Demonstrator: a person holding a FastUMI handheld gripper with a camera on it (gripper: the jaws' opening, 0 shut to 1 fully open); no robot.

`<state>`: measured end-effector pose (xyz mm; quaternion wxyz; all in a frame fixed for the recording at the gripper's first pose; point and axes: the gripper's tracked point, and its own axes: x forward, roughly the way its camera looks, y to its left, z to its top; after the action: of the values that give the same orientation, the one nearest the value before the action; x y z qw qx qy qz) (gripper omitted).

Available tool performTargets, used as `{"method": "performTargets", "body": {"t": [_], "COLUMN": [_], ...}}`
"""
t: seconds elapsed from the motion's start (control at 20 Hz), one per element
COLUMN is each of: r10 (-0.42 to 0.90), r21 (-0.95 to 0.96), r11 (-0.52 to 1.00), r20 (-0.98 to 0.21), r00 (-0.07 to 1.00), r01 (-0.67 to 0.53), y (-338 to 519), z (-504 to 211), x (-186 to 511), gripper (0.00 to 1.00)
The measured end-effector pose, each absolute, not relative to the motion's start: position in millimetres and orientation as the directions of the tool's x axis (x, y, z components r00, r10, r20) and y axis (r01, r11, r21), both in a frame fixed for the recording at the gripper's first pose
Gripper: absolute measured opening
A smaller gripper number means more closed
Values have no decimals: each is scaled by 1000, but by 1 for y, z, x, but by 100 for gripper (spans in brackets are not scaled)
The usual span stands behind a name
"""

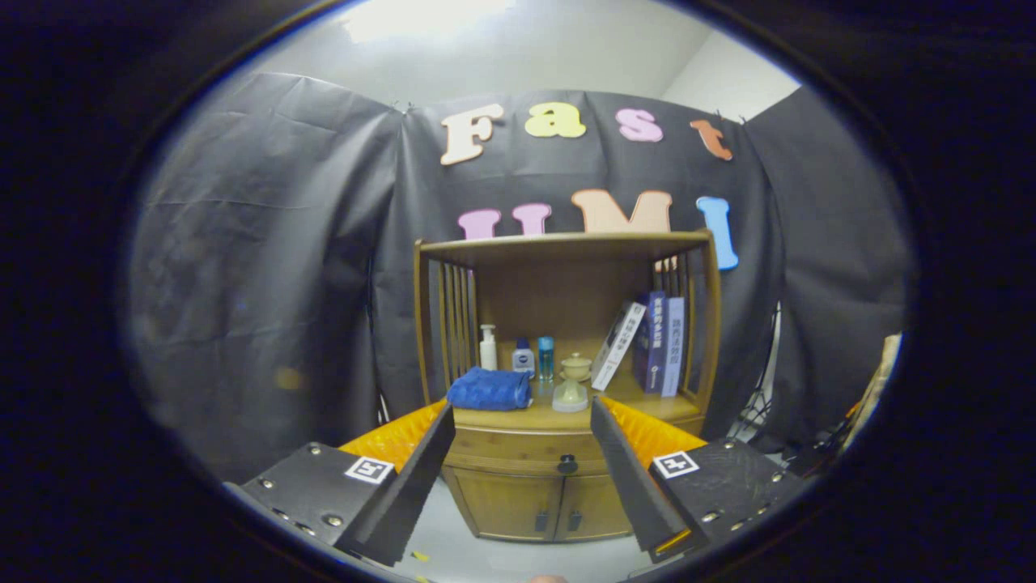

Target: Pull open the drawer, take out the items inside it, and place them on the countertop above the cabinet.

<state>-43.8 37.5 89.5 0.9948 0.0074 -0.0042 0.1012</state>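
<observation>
Tongs (pixel 522 421) come first in the gripper view: their two fingers (pixel 413 478) are spread wide apart and they hold nothing, with only empty air between them. Each finger carries a small square marker on its upper block. Between the fingers, and well beyond their tips, stands a wooden cabinet (pixel 558 380) on a pale floor (pixel 502 559)

Nearest part of the cabinet is its lower front, with two small doors (pixel 538 506) side by side. Just above the doors is the drawer (pixel 526 453), which is shut; its dark round knob (pixel 567 464) sits in the middle of the front, between the two fingers and apart from them. What lies inside the drawer cannot be seen

Above the drawer is the table (pixel 639 405), the flat wooden top of the cabinet under an open shelf frame. On its left side lies a folded blue towel (pixel 489 389). Behind the towel stand a white pump bottle (pixel 488 348), a small bottle with a blue label (pixel 524 357) and a clear blue bottle (pixel 546 357), close together in a row. Near the middle stands a cream ceramic piece (pixel 571 382) with a bowl-like top. On the right side one book (pixel 617 346) leans against two upright dark blue books (pixel 660 344)

Behind all hangs the black cloth wall (pixel 267 267) of the booth
</observation>
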Motion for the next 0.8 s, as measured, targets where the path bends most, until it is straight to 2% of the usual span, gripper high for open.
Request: {"method": "performTargets", "body": {"t": [0.35,0.55,0.7,0.8], "r10": [123,143,199,173], "r21": [-43,37,51,26], "r11": [992,989,978,985], "r20": [44,8,64,18], "r00": [991,990,978,985], "r01": [-121,-143,-202,-173], "y": [-20,-19,-19,-31], "z": [114,97,103,92], "x": [-51,-33,-24,-24], "gripper": [100,100,100,100]}}
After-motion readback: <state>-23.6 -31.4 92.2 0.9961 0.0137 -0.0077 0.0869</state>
